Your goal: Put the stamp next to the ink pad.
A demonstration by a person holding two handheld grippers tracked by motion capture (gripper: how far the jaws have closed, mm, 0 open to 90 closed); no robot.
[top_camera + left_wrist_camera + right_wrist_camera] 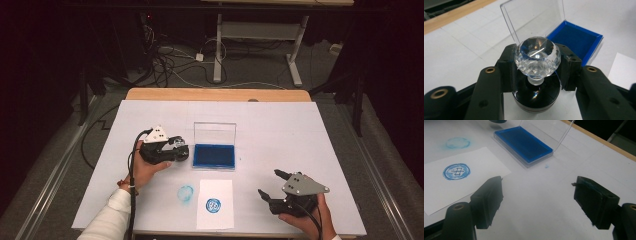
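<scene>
My left gripper is shut on a stamp with a faceted clear knob and a round black base; the pads clamp it below the knob. It hovers just left of the blue ink pad, whose clear lid stands open. In the left gripper view the ink pad lies behind the stamp to the right. A white paper near the front edge carries a round blue print. My right gripper stands open over bare table to the right of the paper, with nothing between its fingers.
A faint blue ring smear marks the white table cover left of the paper. The wooden table edge runs along the back. Cables and a desk frame are on the floor beyond.
</scene>
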